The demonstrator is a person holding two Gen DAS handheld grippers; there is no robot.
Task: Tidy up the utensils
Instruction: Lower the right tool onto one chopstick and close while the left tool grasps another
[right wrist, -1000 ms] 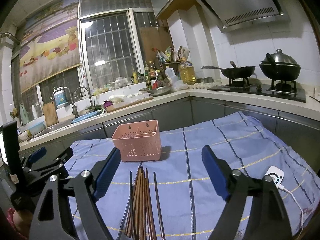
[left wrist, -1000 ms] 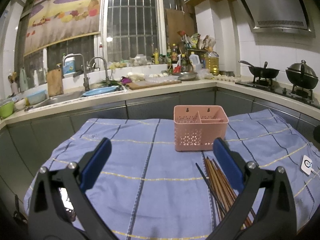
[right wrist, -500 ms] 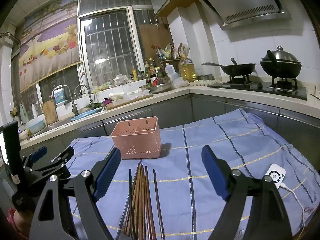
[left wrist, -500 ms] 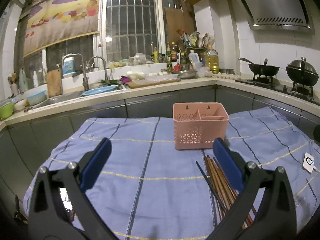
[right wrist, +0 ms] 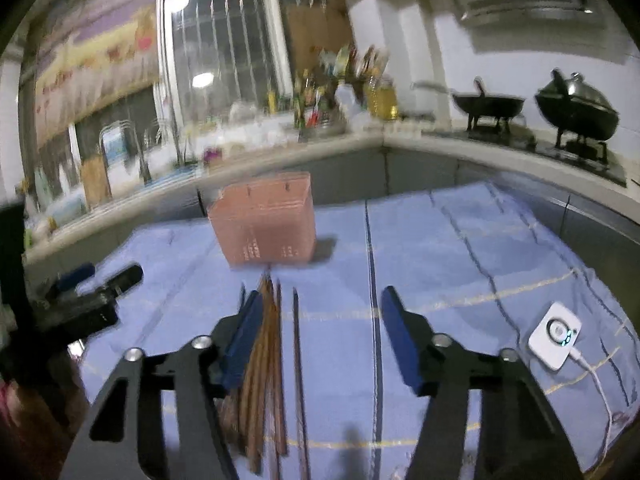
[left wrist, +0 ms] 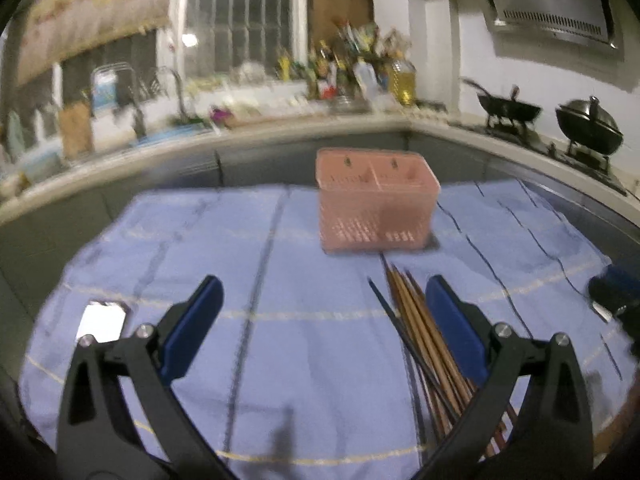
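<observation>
Two grippers hang over a blue cloth [left wrist: 320, 352] spread on a table. From the left wrist, the left gripper [left wrist: 324, 300] has its blue pads spread wide with nothing between them; a bundle of chopsticks [left wrist: 424, 336] lies on the cloth just inside its right pad, tips toward the pink utensil basket [left wrist: 376, 200], which stands upright farther back. A small flat device [left wrist: 102, 320] lies by the left pad.

From the right wrist, the right gripper [right wrist: 322, 312] has just been closing but its jaws are still apart, pressing on nothing. Its left pad sits over the chopsticks [right wrist: 268, 332]; one dark stick lies between the pads. Beyond stands the basket [right wrist: 264, 224], and a white device [right wrist: 554, 334] lies to the right.
</observation>
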